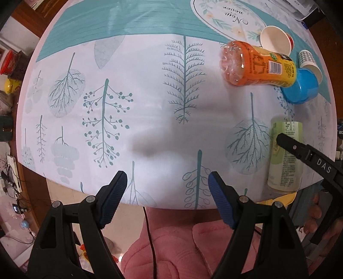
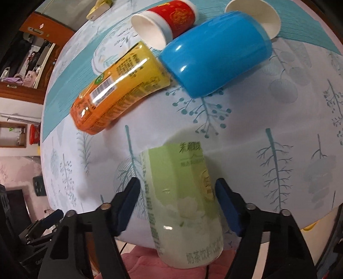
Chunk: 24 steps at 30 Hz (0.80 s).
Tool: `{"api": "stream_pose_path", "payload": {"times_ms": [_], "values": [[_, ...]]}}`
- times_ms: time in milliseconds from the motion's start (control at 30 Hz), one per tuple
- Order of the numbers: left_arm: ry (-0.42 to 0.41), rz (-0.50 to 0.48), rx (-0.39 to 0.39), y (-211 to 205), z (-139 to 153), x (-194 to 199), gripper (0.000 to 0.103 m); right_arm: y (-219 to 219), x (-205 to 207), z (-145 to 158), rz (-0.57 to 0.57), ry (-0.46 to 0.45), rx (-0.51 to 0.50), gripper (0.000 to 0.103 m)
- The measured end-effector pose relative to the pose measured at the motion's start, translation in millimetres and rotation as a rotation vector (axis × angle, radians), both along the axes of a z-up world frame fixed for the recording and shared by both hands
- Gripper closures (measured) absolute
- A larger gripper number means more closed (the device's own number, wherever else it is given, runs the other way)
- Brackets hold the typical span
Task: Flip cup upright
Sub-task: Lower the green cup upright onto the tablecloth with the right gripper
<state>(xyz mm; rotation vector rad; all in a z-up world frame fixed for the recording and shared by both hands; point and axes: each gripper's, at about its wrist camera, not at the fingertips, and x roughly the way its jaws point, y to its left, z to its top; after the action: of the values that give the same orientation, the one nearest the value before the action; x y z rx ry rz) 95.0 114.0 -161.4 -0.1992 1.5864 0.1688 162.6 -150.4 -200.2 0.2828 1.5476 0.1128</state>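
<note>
1. So, the right tool point(image 2: 178, 206) has its blue pads spread apart on either side of a pale green cup point(image 2: 184, 206) that lies on its side near the tabletop's point(image 1: 150, 85) edge. There's a gap visible at each pad, so it isn't clamped on the cup. The picture is a bit blurred there.
2. In the left wrist view that same green cup point(image 1: 285, 156) sits at about 3 o'clock, with one black arm of the right tool crossing over it.
3. The left tool point(image 1: 167, 186) hangs wide apart at the near edge of the tabletop, at 6 o'clock in its own view, with nothing between its pads, just the tree-print cloth.
4. Other stuff is bunched at around 12 o'clock in the right wrist view: a blue cup point(image 2: 216, 53) on its side, and an orange and yellow bottle point(image 2: 120, 90) lying down at its 9 o'clock, touching it or nearly so.
5. Behind those, a red paper cup point(image 2: 167, 19) lies with its white mouth facing the camera, and a second white-rimmed cup point(image 2: 257, 15) peeks out from behind the blue one.
6. From the left wrist camera this whole bunch is up at 1 to 2 o'clock, well apart from the left tool.
7. Pink quilted fabric point(image 1: 171, 253) shows below the tabletop edge.
</note>
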Motion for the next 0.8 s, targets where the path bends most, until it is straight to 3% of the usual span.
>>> {"api": "stream_pose_path", "payload": {"times_ms": [167,300,433,567,800], "values": [[0.027,-0.003,0.014,5,-4,5,0.027,-4,6,2,-0.032,-0.017,0.028,0.041],[0.031,-0.009,0.021,6,-5,10,0.027,-7,4,18,-0.047,-0.109,0.065,0.043],[0.025,-0.002,0.015,4,-4,12,0.027,-15,-2,43,-0.056,-0.273,0.098,0.046],[0.018,0.002,0.009,0,0,10,0.027,-17,-12,62,-0.01,-0.465,0.07,0.047],[-0.017,0.013,0.01,-2,9,10,0.027,-11,-47,68,0.132,-0.77,0.025,0.047]]}}
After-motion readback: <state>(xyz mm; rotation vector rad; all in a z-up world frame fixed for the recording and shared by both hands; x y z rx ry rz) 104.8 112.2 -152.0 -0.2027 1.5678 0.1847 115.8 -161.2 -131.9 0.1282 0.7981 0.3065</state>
